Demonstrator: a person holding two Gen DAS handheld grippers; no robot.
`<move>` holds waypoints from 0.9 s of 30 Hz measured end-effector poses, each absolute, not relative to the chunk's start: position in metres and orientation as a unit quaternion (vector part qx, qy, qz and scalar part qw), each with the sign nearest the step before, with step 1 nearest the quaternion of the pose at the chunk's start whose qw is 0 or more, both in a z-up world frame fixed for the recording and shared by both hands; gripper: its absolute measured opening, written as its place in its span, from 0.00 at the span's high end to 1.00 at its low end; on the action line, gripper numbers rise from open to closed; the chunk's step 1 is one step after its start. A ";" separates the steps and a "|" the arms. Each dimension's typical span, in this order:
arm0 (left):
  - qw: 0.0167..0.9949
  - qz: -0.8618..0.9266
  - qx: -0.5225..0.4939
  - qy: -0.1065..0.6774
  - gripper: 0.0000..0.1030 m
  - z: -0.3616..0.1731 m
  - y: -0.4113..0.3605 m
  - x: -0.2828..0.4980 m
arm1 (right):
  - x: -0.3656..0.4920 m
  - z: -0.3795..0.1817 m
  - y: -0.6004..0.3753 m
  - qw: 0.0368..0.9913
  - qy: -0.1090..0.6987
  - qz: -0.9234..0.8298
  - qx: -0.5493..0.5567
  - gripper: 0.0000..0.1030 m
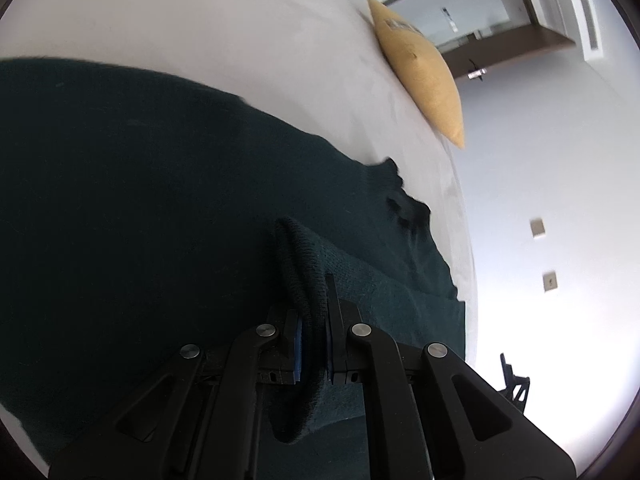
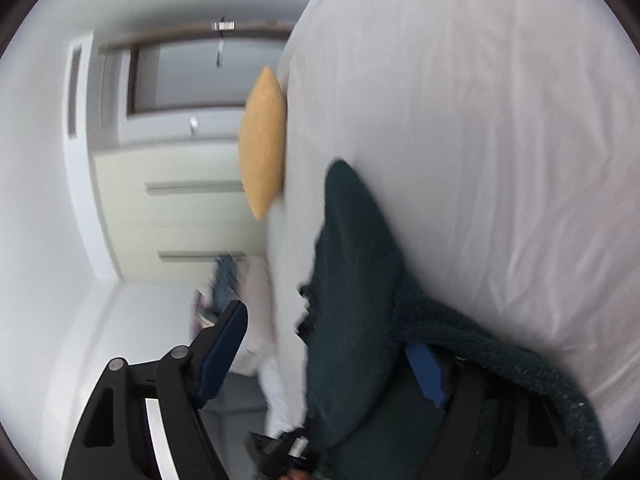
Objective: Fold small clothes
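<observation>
A dark green knit garment [image 1: 140, 200] lies spread on a white bed [image 1: 240, 32]. My left gripper [image 1: 314, 316] is shut on a folded ribbed edge of it [image 1: 300, 264], pinched between the blue pads. In the right wrist view the same garment [image 2: 352, 248] drapes between the fingers of my right gripper [image 2: 332, 336]. Its jaws stand wide apart, with the left blue pad [image 2: 224, 344] free of the cloth and the right pad [image 2: 428, 372] partly under it. The view is blurred.
A yellow cushion [image 1: 420, 76] leans at the bed's edge, also in the right wrist view [image 2: 264, 144]. White walls, a doorway [image 1: 480, 20] and cupboards [image 2: 172, 200] lie beyond. Some clothes [image 2: 224, 284] lie past the bed. White sheet [image 2: 480, 140] spreads to the right.
</observation>
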State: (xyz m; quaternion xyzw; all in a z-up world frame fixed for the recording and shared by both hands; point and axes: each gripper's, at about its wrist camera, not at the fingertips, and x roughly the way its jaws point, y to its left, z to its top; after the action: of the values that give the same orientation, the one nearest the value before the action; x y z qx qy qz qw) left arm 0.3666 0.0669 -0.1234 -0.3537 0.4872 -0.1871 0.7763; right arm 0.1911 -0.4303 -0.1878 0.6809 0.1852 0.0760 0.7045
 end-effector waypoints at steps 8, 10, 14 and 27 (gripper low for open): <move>0.782 -0.184 -0.343 0.487 0.94 -0.126 0.057 0.373 | 0.192 -0.182 -0.422 0.735 0.199 0.075 0.644 0.25; 0.779 -0.185 -0.351 0.486 0.94 -0.128 0.060 0.372 | 0.193 -0.181 -0.422 0.734 0.204 0.077 0.644 0.25; 0.778 -0.183 -0.349 0.489 0.93 -0.127 0.062 0.368 | 0.189 -0.177 -0.421 0.729 0.236 0.073 0.638 0.25; 0.852 -0.150 -0.237 0.441 0.84 -0.060 0.056 0.343 | 0.218 -0.097 -0.430 0.805 0.277 0.123 0.510 0.20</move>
State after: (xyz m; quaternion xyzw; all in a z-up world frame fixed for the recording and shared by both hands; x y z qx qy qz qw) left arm 0.3425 0.0558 -0.0598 -0.2372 0.4411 -0.1499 0.8525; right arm 0.2183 -0.4298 -0.0972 0.5098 0.2773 0.1229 0.8050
